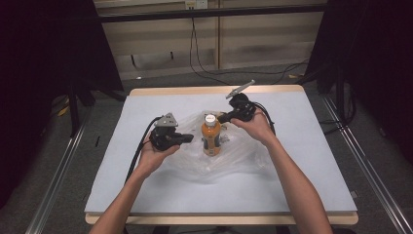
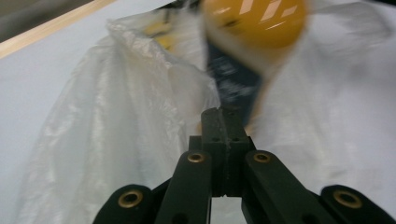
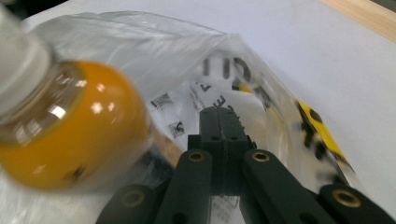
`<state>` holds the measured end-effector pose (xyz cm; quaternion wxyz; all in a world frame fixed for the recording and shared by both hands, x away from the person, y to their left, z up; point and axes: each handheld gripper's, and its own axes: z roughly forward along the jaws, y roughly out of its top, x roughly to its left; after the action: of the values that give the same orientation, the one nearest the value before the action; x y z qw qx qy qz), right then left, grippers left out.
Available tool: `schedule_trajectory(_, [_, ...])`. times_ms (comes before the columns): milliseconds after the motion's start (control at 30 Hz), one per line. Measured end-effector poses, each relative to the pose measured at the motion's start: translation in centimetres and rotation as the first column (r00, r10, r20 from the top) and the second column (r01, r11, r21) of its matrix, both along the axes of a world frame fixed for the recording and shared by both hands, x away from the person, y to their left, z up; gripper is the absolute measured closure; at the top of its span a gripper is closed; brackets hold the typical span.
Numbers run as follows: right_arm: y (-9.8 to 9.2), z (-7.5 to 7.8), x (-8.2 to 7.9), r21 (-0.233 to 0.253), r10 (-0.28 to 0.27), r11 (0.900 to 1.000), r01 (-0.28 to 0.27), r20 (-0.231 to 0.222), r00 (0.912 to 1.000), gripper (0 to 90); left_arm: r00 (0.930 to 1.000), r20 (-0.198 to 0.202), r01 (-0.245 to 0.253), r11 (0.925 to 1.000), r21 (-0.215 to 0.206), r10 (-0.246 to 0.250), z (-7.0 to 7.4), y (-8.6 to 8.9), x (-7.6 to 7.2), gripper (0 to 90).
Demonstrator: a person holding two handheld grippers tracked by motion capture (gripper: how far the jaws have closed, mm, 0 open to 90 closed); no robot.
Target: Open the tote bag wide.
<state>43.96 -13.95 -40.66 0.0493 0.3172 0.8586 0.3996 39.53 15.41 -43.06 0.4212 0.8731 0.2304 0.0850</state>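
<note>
Lying across the middle of the picture: a desk with a pale blue-grey top and a wooden rim, its near edge partly hidden by the person's forearms. Spreading over the centre of the desk: a crumpled clear plastic bag, hard to trace in the high view because of glare and its transparency; printed black and yellow marks showing blurred in the right gripper view. Standing upright on the bag, between the two grippers: an orange bottle with a white cap, looming blurred and cut off at the top of the left gripper view and at the left edge of the right gripper view. Pointing at the bottle from its left, just beside it: the left hand-held gripper, jaws pressed together with nothing visible between them. Reaching in from the bottle's right near the cap: the right hand-held gripper, jaws likewise shut tight, bag film lying right at the tips; impossible to tell whether any film is pinched. Sticking up behind the right hand: a small grey plate, tilted.
</note>
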Motion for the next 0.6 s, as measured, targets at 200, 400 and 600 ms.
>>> schedule_trajectory(200, [-2.1,-1.1,-2.2,0.012,0.006,1.0,-0.006,0.016,0.9998,90.0,0.9971,-0.049,-0.058,0.9979,0.029,0.059,-3.2,0.6,1.4,90.0])
schedule_trajectory(400, [-3.7,-2.1,-3.1,0.011,-0.008,1.0,0.007,0.019,0.9998,90.0,0.9897,-0.076,-0.119,0.992,0.042,0.122,-4.2,1.8,2.3,90.0])
schedule_trajectory(600, [-4.9,-2.8,-4.3,0.001,-0.03,1.0,0.03,0.031,0.9991,90.0,0.9837,-0.089,-0.15,0.9865,0.065,0.156,-5.1,2.7,2.6,90.0])
